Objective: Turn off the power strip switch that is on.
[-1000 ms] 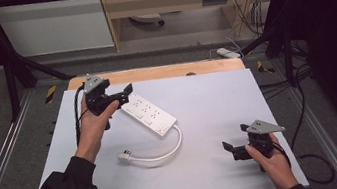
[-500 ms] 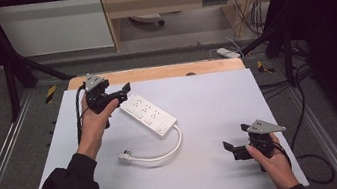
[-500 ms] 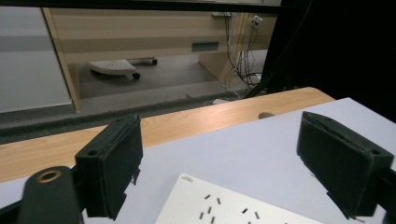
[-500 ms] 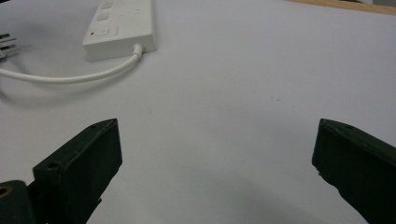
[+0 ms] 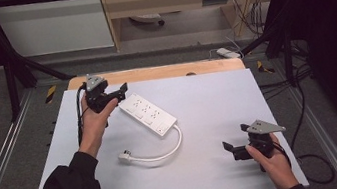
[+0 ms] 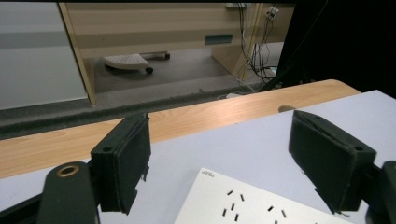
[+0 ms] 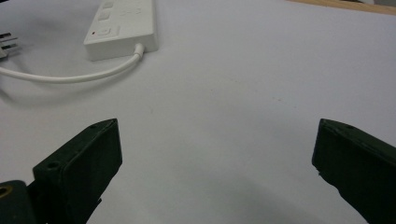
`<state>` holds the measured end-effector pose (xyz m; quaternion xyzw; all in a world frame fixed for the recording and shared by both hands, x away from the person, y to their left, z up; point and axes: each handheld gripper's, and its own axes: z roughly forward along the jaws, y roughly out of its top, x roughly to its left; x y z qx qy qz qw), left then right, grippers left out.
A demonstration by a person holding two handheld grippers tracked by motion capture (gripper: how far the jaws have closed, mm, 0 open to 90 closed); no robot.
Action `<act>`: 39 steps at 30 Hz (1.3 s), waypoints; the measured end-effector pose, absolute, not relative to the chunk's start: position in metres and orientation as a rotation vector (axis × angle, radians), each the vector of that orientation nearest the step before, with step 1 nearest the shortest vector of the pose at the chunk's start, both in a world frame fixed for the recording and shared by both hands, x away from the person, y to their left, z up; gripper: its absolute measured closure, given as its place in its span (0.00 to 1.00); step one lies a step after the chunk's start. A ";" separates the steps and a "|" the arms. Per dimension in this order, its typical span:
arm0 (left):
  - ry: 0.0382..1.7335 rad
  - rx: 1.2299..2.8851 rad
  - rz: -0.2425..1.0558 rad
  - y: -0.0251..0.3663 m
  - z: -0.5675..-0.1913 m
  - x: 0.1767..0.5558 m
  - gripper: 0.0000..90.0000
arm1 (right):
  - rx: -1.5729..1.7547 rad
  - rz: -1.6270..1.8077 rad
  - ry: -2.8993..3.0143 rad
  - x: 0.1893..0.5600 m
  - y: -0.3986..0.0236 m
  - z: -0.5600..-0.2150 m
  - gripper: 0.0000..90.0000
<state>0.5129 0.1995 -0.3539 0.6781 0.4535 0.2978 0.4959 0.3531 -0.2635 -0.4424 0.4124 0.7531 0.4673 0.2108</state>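
White power strip [image 5: 147, 113] lies flat on the pale sheet [image 5: 218, 168] that covers your wooden table [image 5: 163, 71], slanting from upper left to lower right in the high view. Its cord [image 5: 165, 151] leaves the nearer end, curls round in a loop and ends in a plug [image 5: 125, 156] lying on the sheet.

Your left gripper [image 5: 117, 93] sits just over the strip's far end. Its jaws have just been closing in, yet they stand well apart; the strip's end lies below and between them, and the pads do not press on it. Your right gripper [image 5: 236, 139] is well apart from the strip, low over the sheet near the right front corner, with its jaws spread wide and nothing between them.

No container sits on the table, so nothing is held in one.

In the left gripper view, you look along the jaws of your left gripper [image 6: 224, 163] at the strip's near corner [image 6: 243, 200], with small dark socket slots and a tiny printed mark that the high view is too coarse to show. Beyond it you see the table's wood edge and a wheeled base [image 6: 128, 60] on the floor. In the right gripper view, your right gripper [image 7: 215, 163] frames bare sheet, and farther off the strip's cord end [image 7: 122, 28] shows raised switches and a small red dot, plus the plug's prongs [image 7: 7, 39] at the left edge.
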 end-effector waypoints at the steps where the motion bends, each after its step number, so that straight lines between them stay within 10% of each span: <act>1: 1.100 1.644 0.723 0.199 -0.354 0.513 0.25 | 1.145 1.299 2.093 0.353 -0.264 -0.442 0.02; 39: 1.165 1.721 0.682 0.211 -0.386 0.528 0.99 | 1.154 1.299 2.095 0.354 -0.263 -0.443 0.02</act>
